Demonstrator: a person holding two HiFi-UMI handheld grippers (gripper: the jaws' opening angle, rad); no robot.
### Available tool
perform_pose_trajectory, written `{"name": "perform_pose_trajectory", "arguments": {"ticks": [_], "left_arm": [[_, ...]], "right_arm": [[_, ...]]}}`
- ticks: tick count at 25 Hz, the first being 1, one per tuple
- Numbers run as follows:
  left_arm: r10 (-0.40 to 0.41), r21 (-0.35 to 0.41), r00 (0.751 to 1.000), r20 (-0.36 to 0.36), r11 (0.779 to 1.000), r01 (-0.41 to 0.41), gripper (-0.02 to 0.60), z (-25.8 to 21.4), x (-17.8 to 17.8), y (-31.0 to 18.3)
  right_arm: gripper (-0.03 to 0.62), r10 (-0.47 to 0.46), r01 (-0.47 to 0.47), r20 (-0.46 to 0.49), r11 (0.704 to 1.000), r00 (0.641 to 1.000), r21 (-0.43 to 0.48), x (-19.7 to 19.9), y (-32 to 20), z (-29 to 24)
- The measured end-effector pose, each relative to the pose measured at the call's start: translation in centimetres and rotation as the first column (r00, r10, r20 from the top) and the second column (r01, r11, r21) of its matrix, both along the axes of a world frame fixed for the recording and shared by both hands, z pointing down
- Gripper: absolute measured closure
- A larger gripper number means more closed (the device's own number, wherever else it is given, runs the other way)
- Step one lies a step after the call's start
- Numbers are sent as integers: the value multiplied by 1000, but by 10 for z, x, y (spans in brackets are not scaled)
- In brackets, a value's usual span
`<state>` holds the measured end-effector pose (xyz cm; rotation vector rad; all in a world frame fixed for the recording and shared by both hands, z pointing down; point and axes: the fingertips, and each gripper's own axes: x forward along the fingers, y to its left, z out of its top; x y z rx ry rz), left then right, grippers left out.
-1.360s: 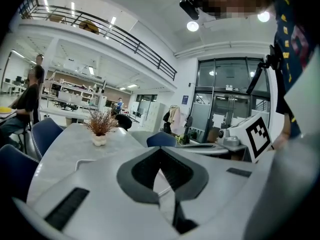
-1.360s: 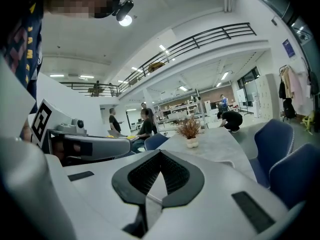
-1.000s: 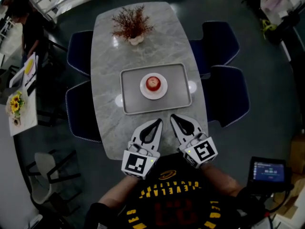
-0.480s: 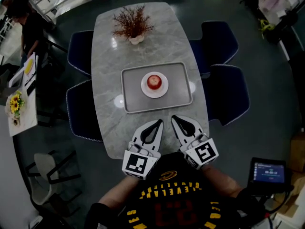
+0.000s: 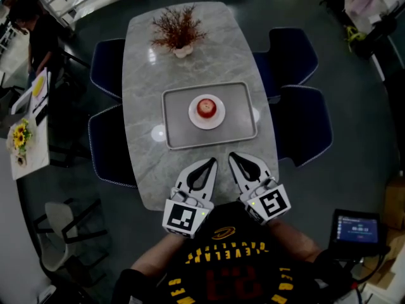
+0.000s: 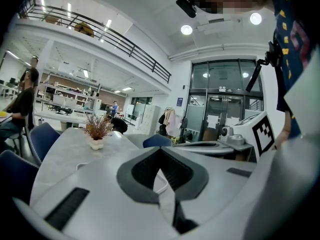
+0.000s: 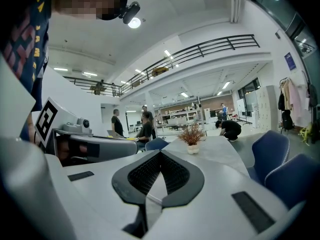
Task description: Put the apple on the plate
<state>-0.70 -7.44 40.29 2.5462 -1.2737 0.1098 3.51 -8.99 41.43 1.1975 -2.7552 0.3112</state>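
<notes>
Apple (image 5: 205, 107) is sitting on the plate (image 5: 216, 121), in the tray (image 5: 180, 126). We are holding the left gripper (image 5: 209, 163) and right gripper (image 5: 233, 157) clenched, empty, by the table (image 5: 142, 170) edge; reaching in now risks knocking it off.

A grey marble table (image 5: 142, 68) carries a grey tray (image 5: 178, 132) at its middle. A small potted plant (image 5: 179, 35) stands at the far end, well apart from the tray.
</notes>
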Motion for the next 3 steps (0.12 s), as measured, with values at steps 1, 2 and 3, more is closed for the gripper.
{"name": "perform_pose_trajectory", "arguments": {"ticks": [1,2,3], "left_arm": [[-1,0,1000,-1,1000,1,581,0,0,-1],[-4,3,1000,-4,1000,4,581,0,-1,-1],[-8,8,1000,-8,1000,8,581,1,-1,-2]], "right_arm": [[588,1,-1,3,1000,1000,1,0,-1,0],[588,3,-3,6,1000,1000,4,0,-1,-1],[588,4,-4,10,1000,1000,7,0,-2,-2]]}}
